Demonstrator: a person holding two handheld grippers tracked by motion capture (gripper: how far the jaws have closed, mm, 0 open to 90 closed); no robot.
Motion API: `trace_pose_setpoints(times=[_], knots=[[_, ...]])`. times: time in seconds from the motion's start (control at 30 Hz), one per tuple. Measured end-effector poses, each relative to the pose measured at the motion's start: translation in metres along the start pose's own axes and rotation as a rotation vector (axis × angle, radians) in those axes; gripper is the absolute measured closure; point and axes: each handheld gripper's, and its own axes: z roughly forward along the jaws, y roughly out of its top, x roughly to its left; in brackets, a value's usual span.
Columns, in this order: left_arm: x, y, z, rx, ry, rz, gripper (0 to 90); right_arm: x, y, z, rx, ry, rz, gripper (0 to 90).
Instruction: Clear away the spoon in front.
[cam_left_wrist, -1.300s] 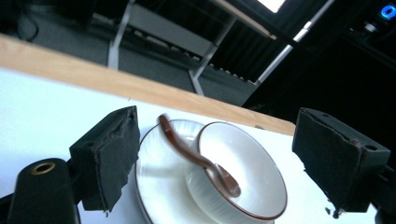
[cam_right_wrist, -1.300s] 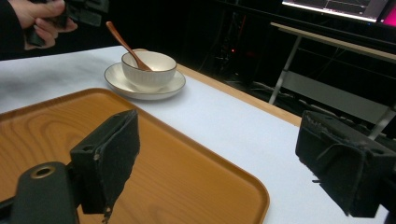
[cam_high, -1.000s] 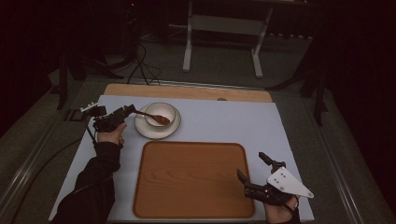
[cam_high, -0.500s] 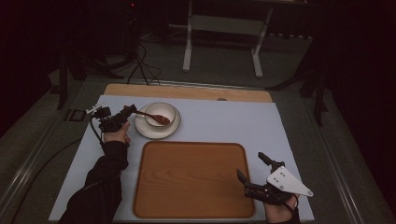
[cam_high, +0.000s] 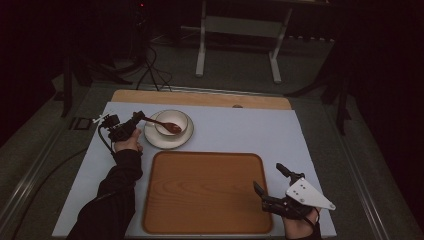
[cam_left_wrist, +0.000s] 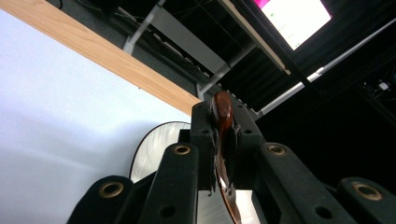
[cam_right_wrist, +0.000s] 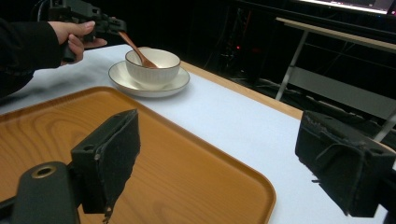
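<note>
Nearest me, my right gripper (cam_high: 270, 181) sits at the near right corner of the wooden tray (cam_high: 200, 200), jaws spread wide with nothing between them. In the right gripper view (cam_right_wrist: 210, 163) one pad hangs over the tray's surface and the other over the white table cover (cam_right_wrist: 261, 126) just past the tray's rim. The tray is bare wood, lying flat on the cover.

Beyond the tray's far left corner, my left hand (cam_high: 129, 145) rests on the cover, dark sleeve trailing back toward me along the tray's left edge. My left gripper (cam_high: 139, 117) points right toward the dishes. Its jaws have just been closing and are now clamped on the handle of the brown wooden spoon (cam_high: 165, 124). The left gripper view shows the handle (cam_left_wrist: 223, 140) pinched edge-on between the two pads, its end poking out past them.

The spoon's head lies inside the white bowl (cam_high: 172, 122), handle slanting up and out over the rim to the left. The bowl stands on a white saucer (cam_high: 169, 141), just beyond the tray's far edge, left of centre. Past that, a strip of bare wooden tabletop (cam_high: 200, 99) runs along the far side.
</note>
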Motion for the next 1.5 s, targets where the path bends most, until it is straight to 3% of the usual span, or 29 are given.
trace_pose_setpoints(times=[0.13,0.37,0.6,0.87,1.03,1.17,1.2,1.33,1.5], knots=[[-0.007,0.003,0.0,0.004,0.007,0.034,84.0,0.0,0.0,0.0,0.0,0.001,-0.001,13.8],[-0.02,0.009,0.001,0.003,-0.023,0.103,84.3,0.0,0.0,0.0,0.0,0.0,-0.001,13.8],[-0.033,0.022,-0.002,-0.008,-0.033,0.159,84.4,0.0,0.0,0.0,0.0,0.001,0.002,13.8],[-0.046,0.038,-0.01,0.013,-0.058,0.227,84.5,0.0,0.0,0.0,-0.002,0.001,0.001,13.8],[-0.052,0.048,-0.018,0.043,-0.077,0.279,84.4,0.0,0.0,0.0,-0.002,0.002,0.002,13.8],[-0.055,0.058,-0.026,0.063,-0.109,0.286,84.5,0.001,0.001,0.0,0.0,0.003,0.001,13.8],[-0.058,0.062,-0.029,0.064,-0.108,0.309,84.5,0.001,0.001,0.0,0.0,0.003,0.001,13.8],[-0.063,0.068,-0.034,0.091,-0.124,0.335,84.5,0.002,0.001,0.0,0.0,-0.002,-0.002,13.8],[-0.069,0.079,-0.042,0.149,-0.166,0.362,84.5,0.002,0.001,0.0,-0.001,-0.001,-0.001,13.9]])
